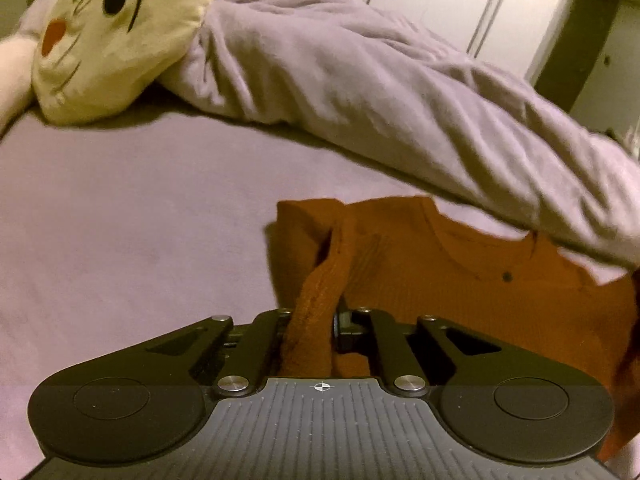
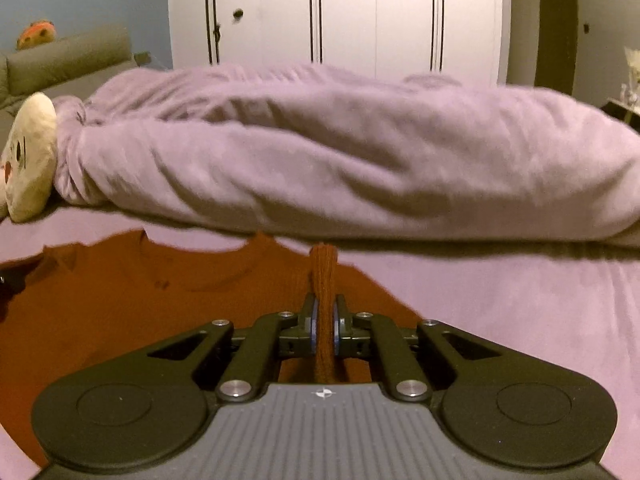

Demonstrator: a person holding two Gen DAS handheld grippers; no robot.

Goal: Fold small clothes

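Note:
A small rust-orange knit top (image 1: 472, 280) lies front side up on the purple bed sheet (image 1: 120, 220), neckline toward the duvet. My left gripper (image 1: 312, 320) is shut on a pinched fold of the top's left side, lifted off the sheet. In the right wrist view the same top (image 2: 120, 304) spreads to the left. My right gripper (image 2: 325, 320) is shut on a narrow ridge of the top's right edge, which stands up between the blue pads.
A rolled purple duvet (image 2: 340, 160) lies across the bed just beyond the top. A cream plush toy with a face (image 1: 116, 36) lies at its left end. White wardrobe doors (image 2: 340, 12) stand behind, a grey sofa (image 2: 68, 64) at the far left.

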